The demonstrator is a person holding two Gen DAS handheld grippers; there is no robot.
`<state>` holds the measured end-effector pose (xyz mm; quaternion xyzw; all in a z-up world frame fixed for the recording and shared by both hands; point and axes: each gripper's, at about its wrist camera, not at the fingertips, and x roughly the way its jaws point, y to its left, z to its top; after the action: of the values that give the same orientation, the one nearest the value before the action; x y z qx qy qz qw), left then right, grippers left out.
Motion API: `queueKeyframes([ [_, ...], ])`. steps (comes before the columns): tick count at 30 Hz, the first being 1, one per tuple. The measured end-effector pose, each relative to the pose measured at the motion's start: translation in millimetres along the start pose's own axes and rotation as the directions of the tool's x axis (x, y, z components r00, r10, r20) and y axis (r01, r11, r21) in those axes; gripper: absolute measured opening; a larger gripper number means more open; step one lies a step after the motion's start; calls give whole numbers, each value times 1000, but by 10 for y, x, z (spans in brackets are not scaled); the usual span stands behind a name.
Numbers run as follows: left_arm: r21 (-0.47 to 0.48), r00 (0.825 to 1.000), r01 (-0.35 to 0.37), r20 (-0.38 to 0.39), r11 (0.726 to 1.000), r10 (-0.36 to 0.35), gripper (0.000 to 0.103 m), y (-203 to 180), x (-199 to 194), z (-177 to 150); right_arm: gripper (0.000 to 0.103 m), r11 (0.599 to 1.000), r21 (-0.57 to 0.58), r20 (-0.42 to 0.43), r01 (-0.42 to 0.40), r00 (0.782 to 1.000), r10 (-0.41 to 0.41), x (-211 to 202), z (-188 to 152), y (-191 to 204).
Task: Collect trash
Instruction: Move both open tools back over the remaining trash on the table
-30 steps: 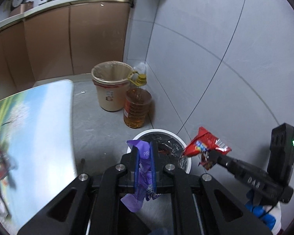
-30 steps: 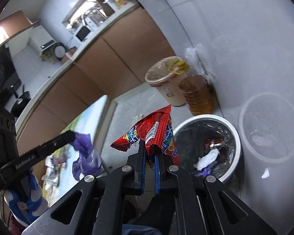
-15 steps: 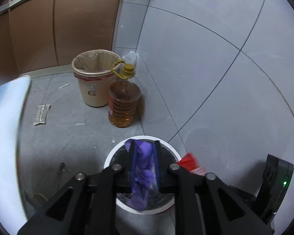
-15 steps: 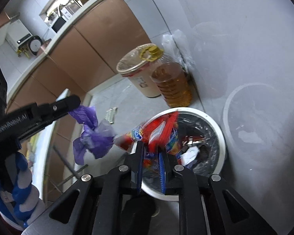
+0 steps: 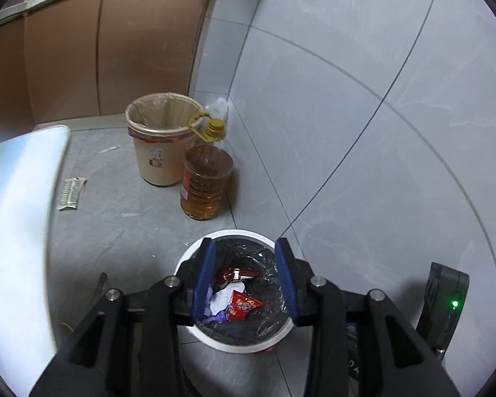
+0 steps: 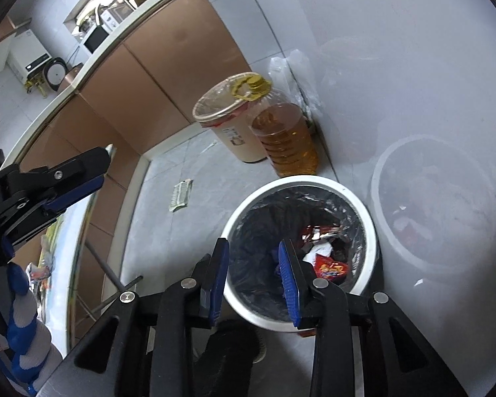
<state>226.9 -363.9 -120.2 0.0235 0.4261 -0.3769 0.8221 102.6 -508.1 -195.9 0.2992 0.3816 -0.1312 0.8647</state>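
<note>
A white round bin with a black liner stands on the floor by the tiled wall; it also shows in the right wrist view. Inside lie a red snack wrapper, white paper and a purple wrapper. The red wrapper shows in the right wrist view too. My left gripper is open and empty, above the bin. My right gripper is open and empty, above the bin's left part. The left gripper shows at the left of the right wrist view.
A beige bin with a liner and a large oil bottle stand by the wall corner beyond the white bin. A flat wrapper lies on the floor. A table edge is at left. Brown cabinets line the back.
Both grippers moved over the white bin and opened. The purple wrapper and the red snack wrapper dropped into the bin.
</note>
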Motion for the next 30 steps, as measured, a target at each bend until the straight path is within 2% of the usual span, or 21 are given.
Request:
queueKeyframes([
  [11,-36,996,-29,86,999,32,36,285,-972,-288,34,995,-80,71,-61,995,66,-602,-64,511],
  [19,-62,985,-34,166,998,43,36,358,-1677,-484,37,986,-132,133,-99,984,116,-1144,-126,871],
  [30,-84,966,-49,248,995,68,37,360,-2423,-790,42,963,-226,195,-149,961,194,-1850,-312,1316],
])
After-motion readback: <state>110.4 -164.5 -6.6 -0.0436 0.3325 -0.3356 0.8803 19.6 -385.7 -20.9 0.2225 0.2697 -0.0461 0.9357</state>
